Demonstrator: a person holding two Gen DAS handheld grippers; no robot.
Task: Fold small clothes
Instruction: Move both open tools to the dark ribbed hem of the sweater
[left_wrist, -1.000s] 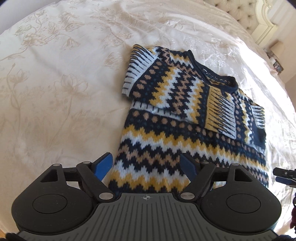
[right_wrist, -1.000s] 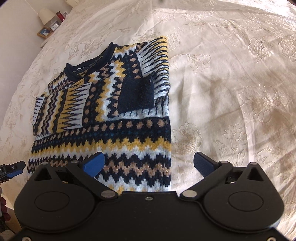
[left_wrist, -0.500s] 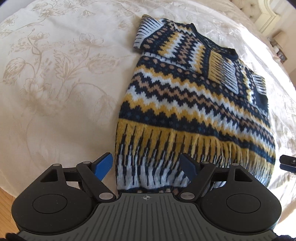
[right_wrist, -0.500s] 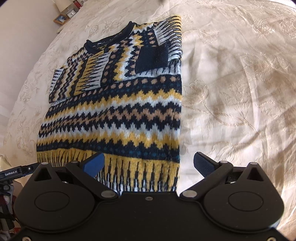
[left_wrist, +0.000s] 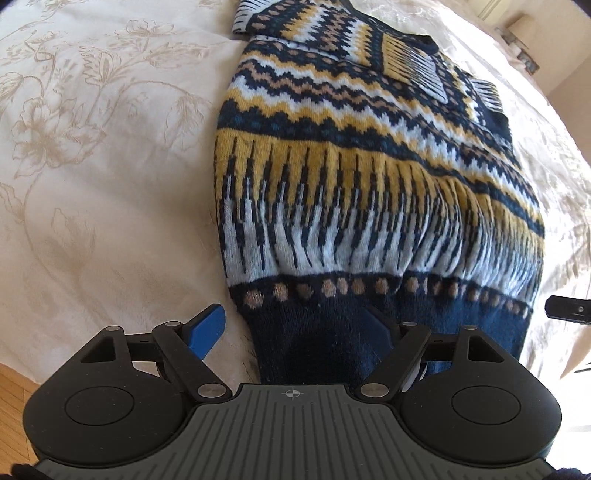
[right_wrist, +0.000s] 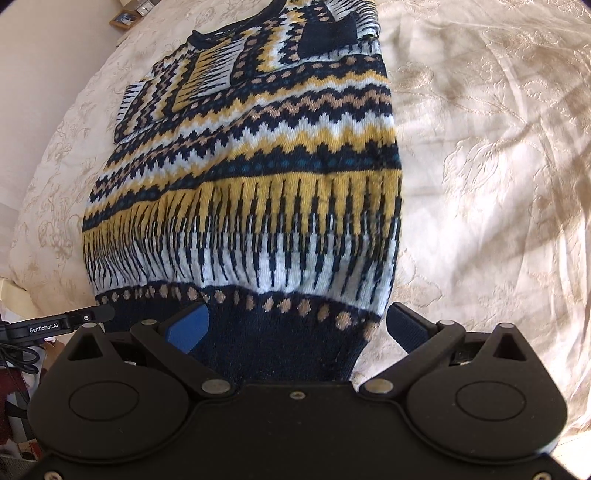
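A knitted sweater (left_wrist: 369, 177) in navy, yellow, white and tan zigzags lies flat on the bed, sleeves folded in over the chest at the far end. Its navy hem hangs over the near bed edge. My left gripper (left_wrist: 295, 328) is open, its blue fingers (left_wrist: 207, 328) straddling the hem's left corner. In the right wrist view the same sweater (right_wrist: 258, 184) fills the middle. My right gripper (right_wrist: 295, 325) is open too, with the hem's right corner between its fingers (right_wrist: 186, 328). Each view catches the other gripper's tip at its edge.
A cream bedspread (left_wrist: 92, 147) with a floral pattern covers the bed on both sides of the sweater. Wood floor (left_wrist: 14, 387) shows below the near bed edge. A bedside shelf with small items (right_wrist: 129, 14) stands beyond the far end.
Both grippers have drawn back from over the sweater's middle down to its hem at the near bed edge. The navy hem band has come into view between the open fingers.
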